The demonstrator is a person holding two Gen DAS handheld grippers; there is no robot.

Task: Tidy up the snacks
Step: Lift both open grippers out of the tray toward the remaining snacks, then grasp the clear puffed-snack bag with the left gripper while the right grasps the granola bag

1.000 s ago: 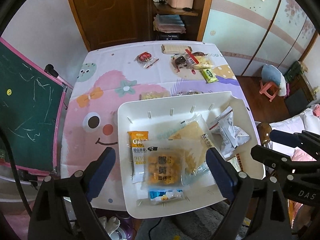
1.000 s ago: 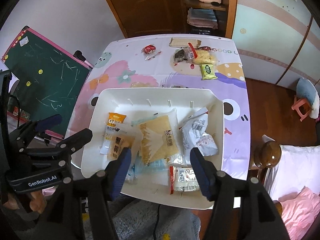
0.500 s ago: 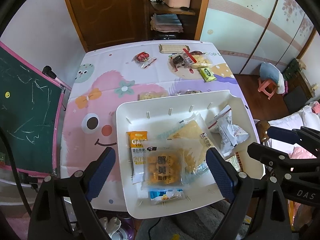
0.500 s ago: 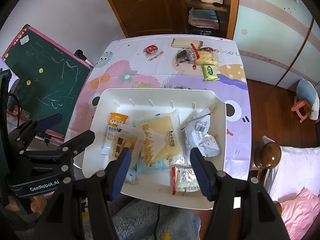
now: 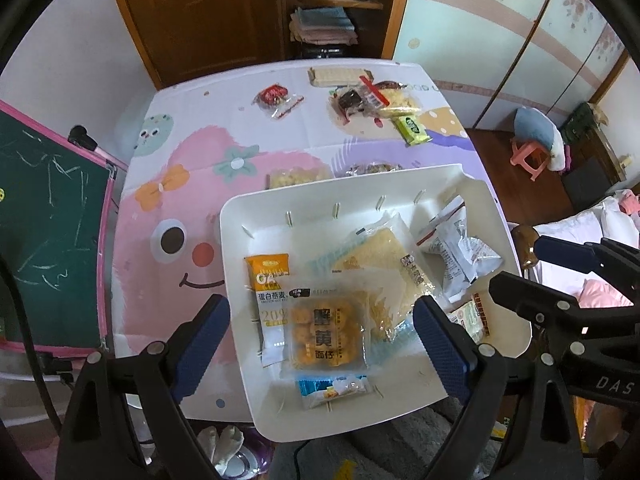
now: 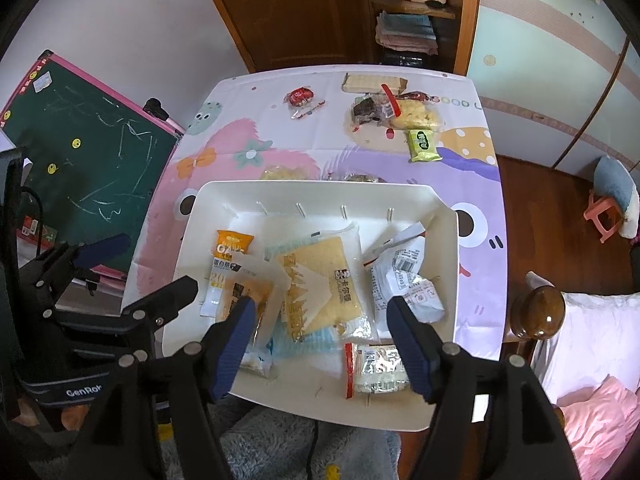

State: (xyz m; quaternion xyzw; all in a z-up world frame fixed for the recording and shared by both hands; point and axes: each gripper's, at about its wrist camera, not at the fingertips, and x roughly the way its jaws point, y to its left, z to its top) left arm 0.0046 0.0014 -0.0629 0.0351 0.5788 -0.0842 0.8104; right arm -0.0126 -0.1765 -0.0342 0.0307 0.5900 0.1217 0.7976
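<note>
A white tray sits at the table's near edge and holds several snack packets: an orange oat bar, a clear pack of yellow balls, a sponge cake, silver-white packets. Loose snacks lie at the table's far side: a red candy, a wafer pack, a dark-and-yellow pile, a green packet. My left gripper is open and empty above the tray's near part. My right gripper is open and empty above the tray.
Two more packets lie just behind the tray's far rim. A green chalkboard stands left of the table. A wooden door and shelf are behind it. A bed and chair knob are at the right.
Both grippers have shifted slightly, so the table view slides a little. Nothing on the table or in the tray has moved. Both stay open.
</note>
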